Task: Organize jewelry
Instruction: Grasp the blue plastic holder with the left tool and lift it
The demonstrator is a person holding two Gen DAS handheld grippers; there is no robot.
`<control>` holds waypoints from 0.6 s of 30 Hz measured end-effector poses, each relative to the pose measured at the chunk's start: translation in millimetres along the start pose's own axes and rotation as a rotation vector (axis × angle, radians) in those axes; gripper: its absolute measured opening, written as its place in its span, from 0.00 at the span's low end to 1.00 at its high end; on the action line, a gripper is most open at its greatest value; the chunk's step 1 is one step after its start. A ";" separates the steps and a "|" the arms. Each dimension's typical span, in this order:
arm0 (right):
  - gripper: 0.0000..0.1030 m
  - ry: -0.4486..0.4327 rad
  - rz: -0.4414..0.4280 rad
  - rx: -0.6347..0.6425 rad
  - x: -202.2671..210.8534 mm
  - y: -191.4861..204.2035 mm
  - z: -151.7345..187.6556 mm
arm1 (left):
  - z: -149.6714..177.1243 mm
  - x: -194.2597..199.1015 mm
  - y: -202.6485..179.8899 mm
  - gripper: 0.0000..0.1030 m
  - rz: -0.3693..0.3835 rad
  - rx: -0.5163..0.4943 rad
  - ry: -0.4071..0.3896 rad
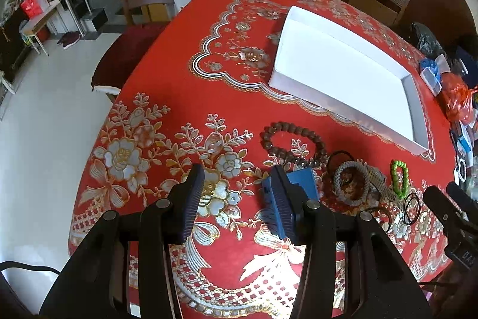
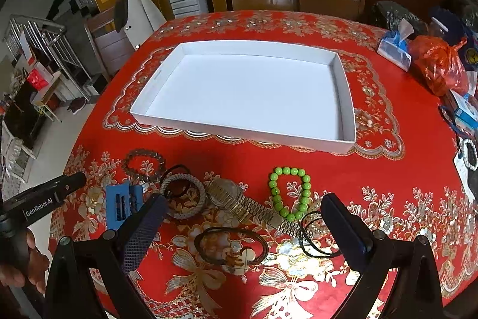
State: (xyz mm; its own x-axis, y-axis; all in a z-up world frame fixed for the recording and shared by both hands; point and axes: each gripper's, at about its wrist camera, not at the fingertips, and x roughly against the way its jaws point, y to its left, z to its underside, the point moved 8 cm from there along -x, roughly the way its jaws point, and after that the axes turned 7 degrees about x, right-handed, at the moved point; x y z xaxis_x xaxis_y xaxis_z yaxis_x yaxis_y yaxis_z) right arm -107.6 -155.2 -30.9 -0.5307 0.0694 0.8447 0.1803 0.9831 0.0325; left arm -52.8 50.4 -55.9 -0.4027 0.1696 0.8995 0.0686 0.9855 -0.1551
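White card forms the shallow rectangular tray (image 2: 348, 121), the landmark for every place given below, and it holds nothing yet. Just before its near wall the jewelry lies in a loose row on the red floral tablecloth (image 2: 388, 169): a brown wooden bead bracelet (image 1: 270, 139), a pale woven bangle (image 2: 200, 201) crossed by a black hair tie, a gold metal link watch (image 2: 239, 201), a green glossy bead bracelet (image 2: 276, 193), and thin dark elastic loops (image 2: 230, 242) nearest you. You will likely find the bead strings light and limp, sagging from a single pinch; take them across the cord between beads, since polished beads may slip. The watch looks heavier; grip its case. Your left gripper (image 1: 239, 193) stands apart and empty beside the brown beads, with a blue block (image 1: 301, 183) past its right finger. Your right gripper (image 2: 242, 217) is apart too, over the watch and loops.
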 end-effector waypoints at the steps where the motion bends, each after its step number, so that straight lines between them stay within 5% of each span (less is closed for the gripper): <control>1: 1.00 0.001 -0.002 0.004 0.0 1.4 -0.4 | 1.0 -0.7 -1.1 0.44 0.005 -0.002 0.005; 18: 1.00 0.013 -0.023 0.007 -2.9 6.6 -3.5 | 11.5 -4.4 -24.6 0.56 0.040 -0.043 0.049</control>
State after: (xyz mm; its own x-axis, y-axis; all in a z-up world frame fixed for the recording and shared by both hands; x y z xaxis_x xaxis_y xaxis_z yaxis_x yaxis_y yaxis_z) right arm -102.0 -149.6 -31.2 -0.5241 0.0442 0.8505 0.1624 0.9855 0.0489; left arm -63.3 25.4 -60.7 -0.3535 0.2079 0.9121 0.1237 0.9768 -0.1747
